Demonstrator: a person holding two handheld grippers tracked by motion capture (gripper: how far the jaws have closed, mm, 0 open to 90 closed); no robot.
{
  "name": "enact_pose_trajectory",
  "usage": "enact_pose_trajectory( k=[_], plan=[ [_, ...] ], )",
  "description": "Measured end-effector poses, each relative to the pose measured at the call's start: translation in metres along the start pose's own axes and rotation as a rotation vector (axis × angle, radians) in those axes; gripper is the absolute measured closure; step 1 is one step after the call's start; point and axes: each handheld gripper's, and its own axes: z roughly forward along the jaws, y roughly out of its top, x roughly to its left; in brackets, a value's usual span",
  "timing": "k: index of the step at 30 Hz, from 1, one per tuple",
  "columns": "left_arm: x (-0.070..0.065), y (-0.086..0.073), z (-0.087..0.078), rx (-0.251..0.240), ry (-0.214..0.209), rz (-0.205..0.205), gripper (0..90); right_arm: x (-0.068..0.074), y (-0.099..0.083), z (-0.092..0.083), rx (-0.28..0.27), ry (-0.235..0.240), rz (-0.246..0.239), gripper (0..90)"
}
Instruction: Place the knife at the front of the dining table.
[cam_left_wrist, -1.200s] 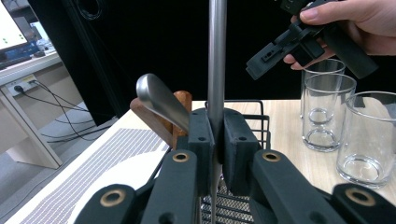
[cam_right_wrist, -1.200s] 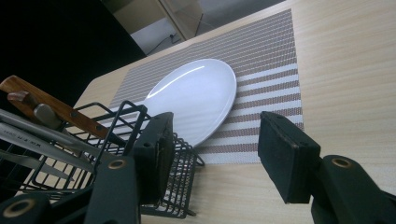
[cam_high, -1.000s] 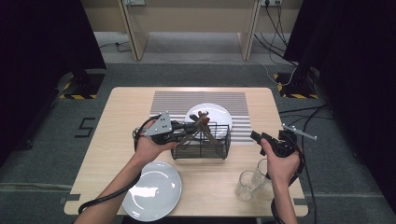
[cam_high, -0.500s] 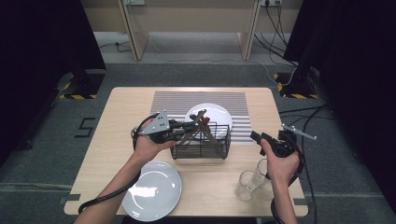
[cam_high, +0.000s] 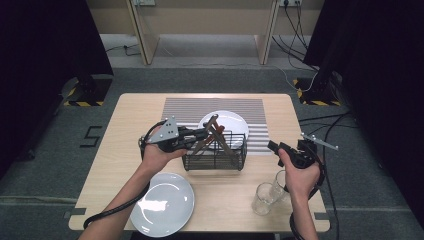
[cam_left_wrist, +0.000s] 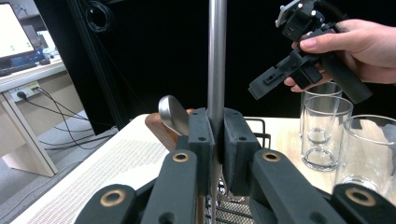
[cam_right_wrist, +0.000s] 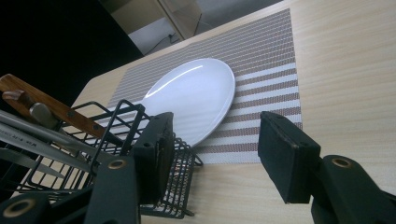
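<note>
The left hand-held gripper (cam_left_wrist: 215, 140) was clamped on a metal utensil handle (cam_left_wrist: 216, 60), which stood upright between its jaws above the wire basket (cam_high: 215, 156). A spoon bowl (cam_left_wrist: 172, 113) and wooden-handled cutlery (cam_high: 212, 131) rested in the same basket. The basket sat mid-worktop (cam_high: 125, 135), at the near edge of a striped mat (cam_high: 185, 107), just in front of a white plate (cam_high: 231, 121). The right hand-held gripper (cam_right_wrist: 212, 149) was open and empty, held near the basket, above two glasses (cam_high: 264, 198). A second plate (cam_high: 162, 204) lay at the worktop's near edge.
</note>
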Motion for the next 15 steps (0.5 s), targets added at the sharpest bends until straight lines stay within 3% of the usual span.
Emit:
enact_pose_trajectory(
  k=[15],
  plan=[
    [0.001,0.003,-0.0018,-0.013,0.004,-0.003,83.0,-0.0009,-0.0002,0.0001,0.0,-0.003,-0.006,45.8]
  ],
)
